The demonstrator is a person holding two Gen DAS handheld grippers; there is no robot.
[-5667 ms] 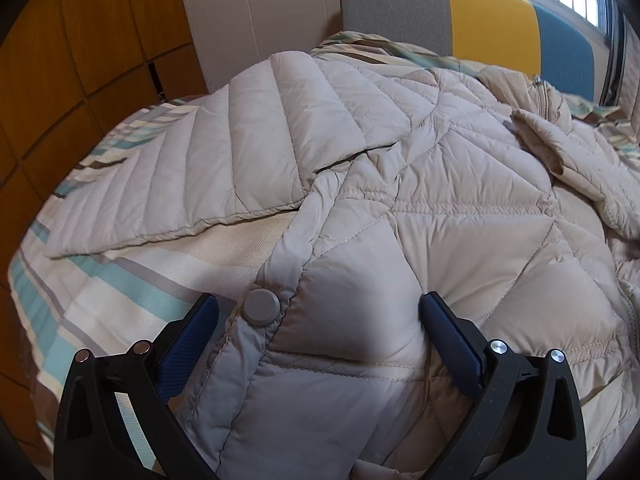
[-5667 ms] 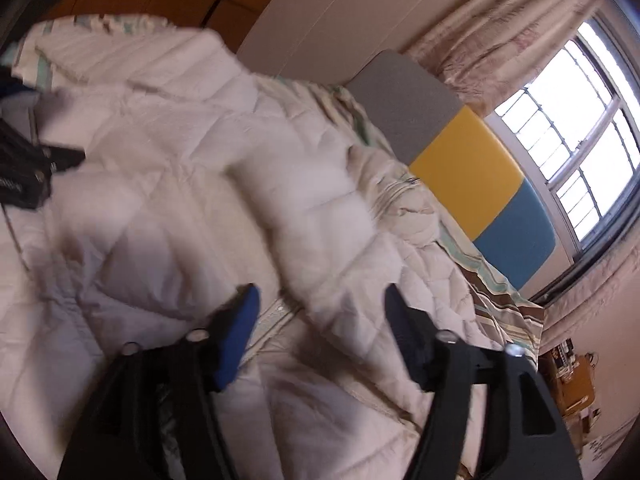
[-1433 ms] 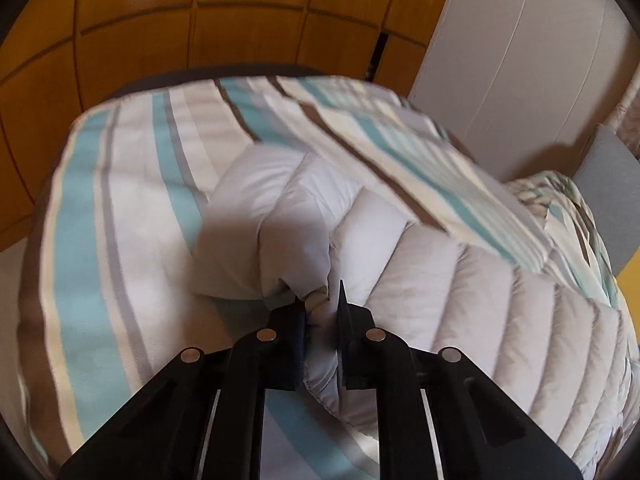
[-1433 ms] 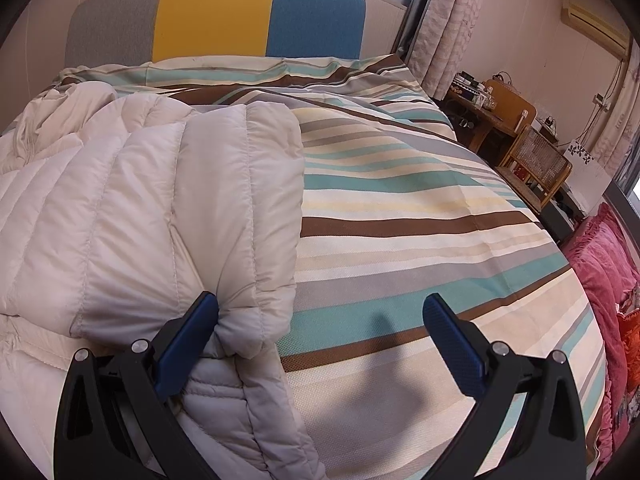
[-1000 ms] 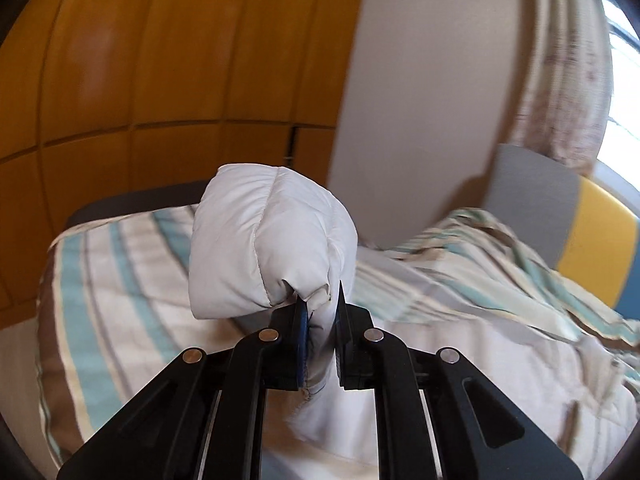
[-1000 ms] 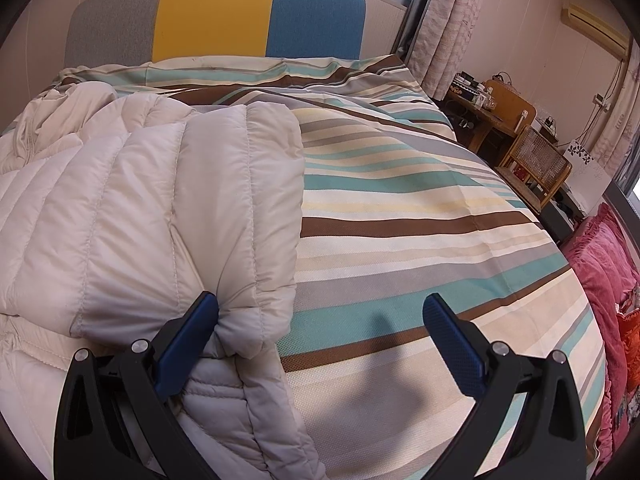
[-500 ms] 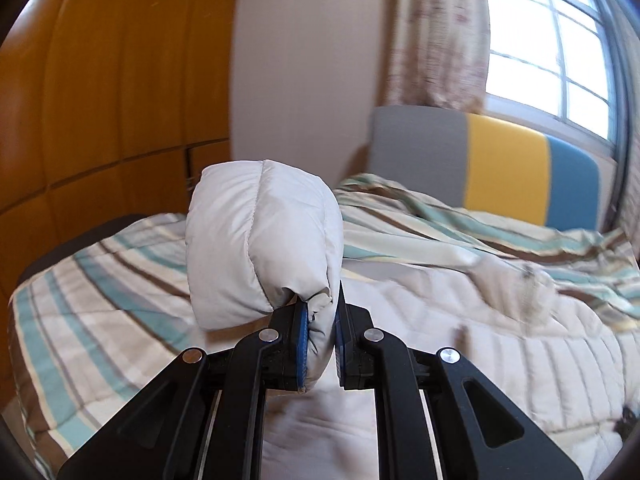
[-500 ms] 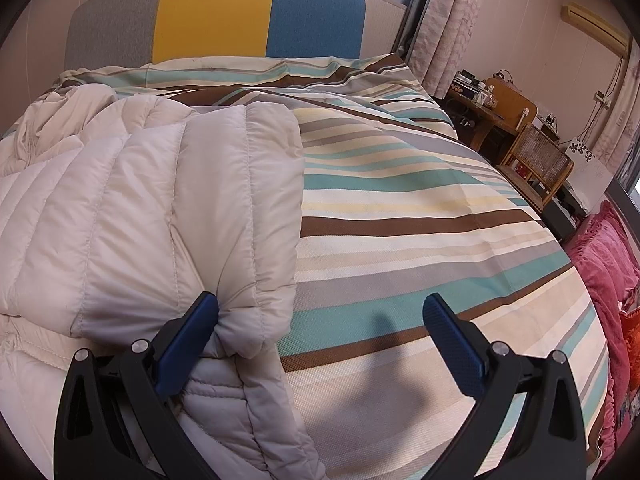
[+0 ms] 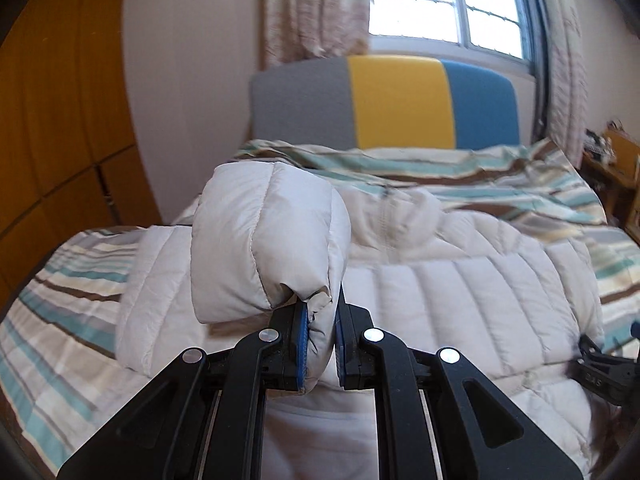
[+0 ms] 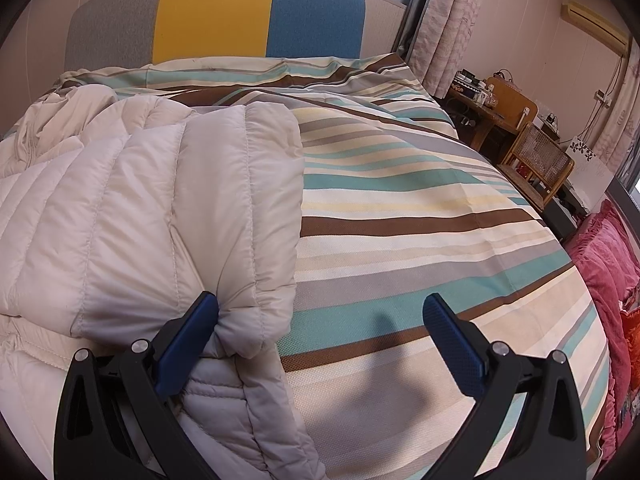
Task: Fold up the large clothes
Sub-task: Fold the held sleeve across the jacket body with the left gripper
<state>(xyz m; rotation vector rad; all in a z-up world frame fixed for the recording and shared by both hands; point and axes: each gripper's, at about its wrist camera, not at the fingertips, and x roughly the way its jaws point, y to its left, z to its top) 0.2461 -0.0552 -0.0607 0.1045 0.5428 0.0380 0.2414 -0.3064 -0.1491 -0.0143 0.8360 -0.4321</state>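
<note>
Puffer jacket (image 9: 460,304) cuff (image 9: 264,248) pinched in closed left tongs (image 9: 319,344), folded sleeve (image 10: 192,216) touching wide-open right tongs (image 10: 320,336).

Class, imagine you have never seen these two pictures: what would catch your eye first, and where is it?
First, the puffy cream jacket sleeve raised in the middle of the left view, its cuff pinched in the shut left tool. Behind it stands the grey, yellow and blue headboard under the bright window. In the right view, the open right tool rests over the striped bedcover beside the folded jacket.
</note>
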